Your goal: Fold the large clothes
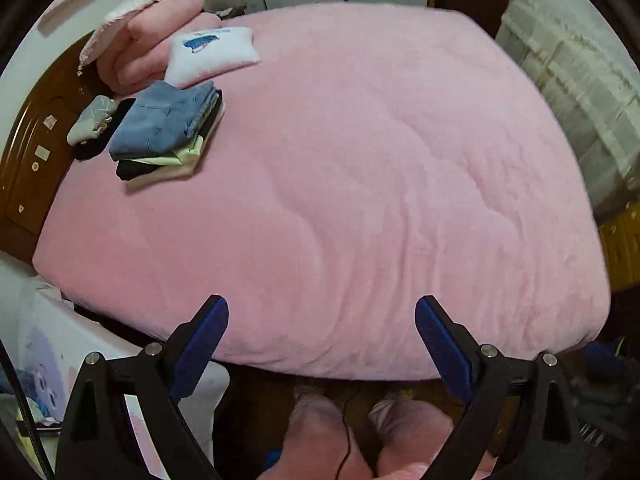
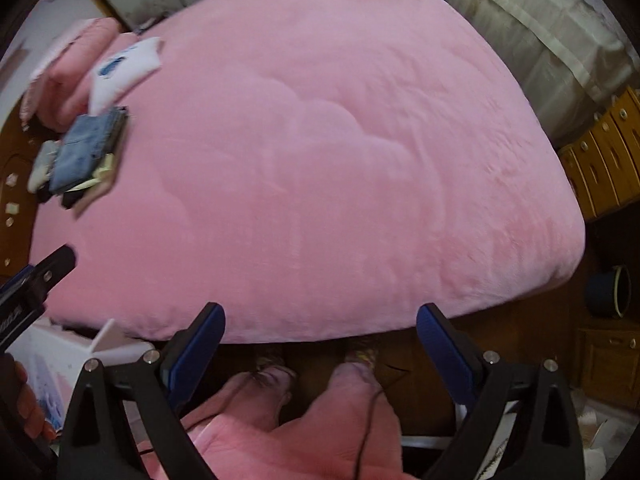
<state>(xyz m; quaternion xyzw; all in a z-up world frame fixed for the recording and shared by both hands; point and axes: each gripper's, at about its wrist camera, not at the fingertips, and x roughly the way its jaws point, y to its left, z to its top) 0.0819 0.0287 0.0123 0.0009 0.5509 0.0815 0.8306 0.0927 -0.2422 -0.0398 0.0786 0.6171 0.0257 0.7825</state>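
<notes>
Two grippers, both w/ fingers spread wide, nothing held: left gripper (image 1: 322,344) and right gripper (image 2: 320,350) hang over the near edge of the bed (image 1: 360,184), above the person's pink-trousered legs (image 1: 360,432).

Bed's pink cover is bare in the middle; no unfolded garment in either view, so can't tell where the next large item is.

Far left corner by the headboard: stack of folded clothes (image 1: 168,128), denim on top, white printed piece (image 1: 212,52) and rolled pink blanket (image 1: 160,40) behind.

Risks (judgement):
- Stack overhangs unevenly; adding to it or brushing it w/ a finger could topple it.
- Plush cover could snag in the fingers along w/ a garment.

View diffs: right cam shows the left gripper's body (image 2: 36,280) and holding hand, drawers (image 2: 608,152), dark pot (image 2: 608,290) on the floor. Left cam is sharper on the stack; right one blurs it.
</notes>
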